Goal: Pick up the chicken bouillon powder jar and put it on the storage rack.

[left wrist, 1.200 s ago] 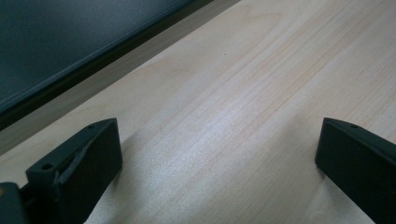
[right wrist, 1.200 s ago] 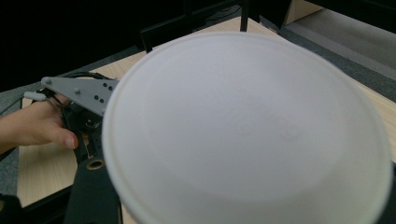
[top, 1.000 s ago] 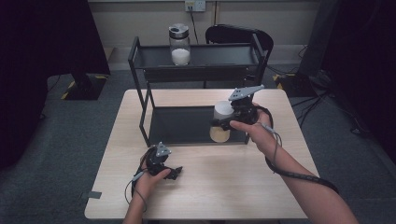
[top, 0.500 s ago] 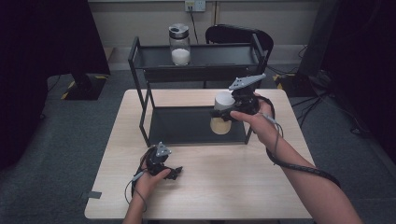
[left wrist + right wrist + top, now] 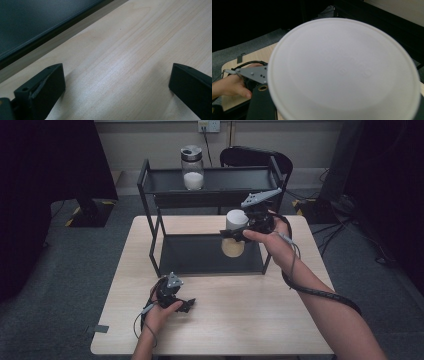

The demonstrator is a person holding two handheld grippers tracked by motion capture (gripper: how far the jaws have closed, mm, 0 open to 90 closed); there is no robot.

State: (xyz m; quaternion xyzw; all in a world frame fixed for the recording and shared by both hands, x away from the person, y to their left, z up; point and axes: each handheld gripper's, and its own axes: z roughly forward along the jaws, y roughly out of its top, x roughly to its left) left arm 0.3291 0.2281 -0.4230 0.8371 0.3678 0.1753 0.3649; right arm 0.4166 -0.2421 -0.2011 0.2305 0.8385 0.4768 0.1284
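lid: white jar lid (image 5: 344, 72) close-up | beyond: left tongs (image 5: 253, 75) on table (image 5: 230, 66)

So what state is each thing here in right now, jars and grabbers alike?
White-lidded jar: lid on, held off the lower shelf, partly filled with something tan.
Right gripper: shut on that jar.
Left gripper: jaws open, nothing between them, resting on the table.
Glass jar: lidded, upright on the rack's top shelf.

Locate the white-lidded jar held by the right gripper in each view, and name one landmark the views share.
High view: the white-lidded jar is right of centre, clamped in the right gripper in front of the black shelf rack.
Left gripper view: the jar is not in it.
Right gripper view: its white lid covers most of the picture.
Shared landmark: the wooden table.
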